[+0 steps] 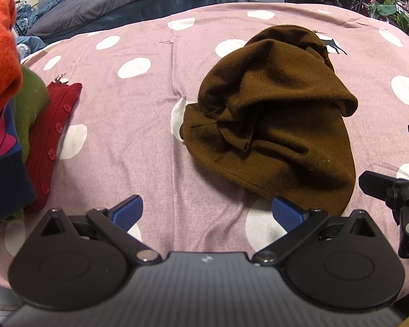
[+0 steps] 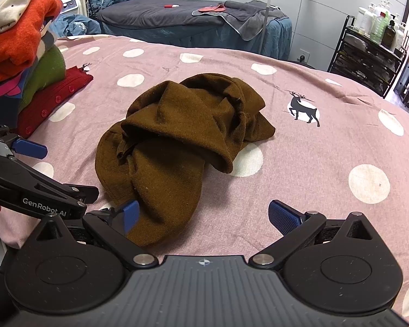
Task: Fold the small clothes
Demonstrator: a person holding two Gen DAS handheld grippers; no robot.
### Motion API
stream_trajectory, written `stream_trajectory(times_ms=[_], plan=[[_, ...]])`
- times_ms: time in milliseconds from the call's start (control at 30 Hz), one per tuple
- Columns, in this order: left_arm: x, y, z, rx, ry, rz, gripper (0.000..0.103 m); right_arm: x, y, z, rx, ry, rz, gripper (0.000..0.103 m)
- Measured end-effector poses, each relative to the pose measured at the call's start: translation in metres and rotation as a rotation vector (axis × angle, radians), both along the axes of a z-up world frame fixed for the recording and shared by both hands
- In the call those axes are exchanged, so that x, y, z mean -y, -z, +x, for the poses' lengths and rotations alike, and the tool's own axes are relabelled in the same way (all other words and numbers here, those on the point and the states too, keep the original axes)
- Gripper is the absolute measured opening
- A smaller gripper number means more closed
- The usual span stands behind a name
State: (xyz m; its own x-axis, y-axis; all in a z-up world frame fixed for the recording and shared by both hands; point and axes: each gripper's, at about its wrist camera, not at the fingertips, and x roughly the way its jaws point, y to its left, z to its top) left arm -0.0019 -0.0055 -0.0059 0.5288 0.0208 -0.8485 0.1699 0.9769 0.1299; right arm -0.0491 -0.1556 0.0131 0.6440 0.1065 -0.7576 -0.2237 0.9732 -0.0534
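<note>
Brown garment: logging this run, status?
Both claws, left and right, open, empty. Brown garment crumpled, unfolded. Folded stack aside, nothing blocking.

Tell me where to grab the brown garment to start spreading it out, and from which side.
Grip the brown garment by its flat near hem, coming in low from the front. That edge lies thin on the bedspread, so open jaws can slip around it; the middle is bunched in thick folds. The right gripper is already nearest.
</note>
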Motion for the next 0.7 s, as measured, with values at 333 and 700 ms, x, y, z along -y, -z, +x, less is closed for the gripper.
stream_trajectory(times_ms=[333,700], plan=[[-0.0002,-0.0001,-0.0003,-0.004,0.0,-0.001,0.103,-0.0001,0.0007,-0.0004,0.0,0.006,0.006,0.103],[0.0012,0.0039,0.0008,-0.006,0.012,-0.013,0.103,0.0034,0.0008,-0.0009,0.022,0.013,0.035,0.103]])
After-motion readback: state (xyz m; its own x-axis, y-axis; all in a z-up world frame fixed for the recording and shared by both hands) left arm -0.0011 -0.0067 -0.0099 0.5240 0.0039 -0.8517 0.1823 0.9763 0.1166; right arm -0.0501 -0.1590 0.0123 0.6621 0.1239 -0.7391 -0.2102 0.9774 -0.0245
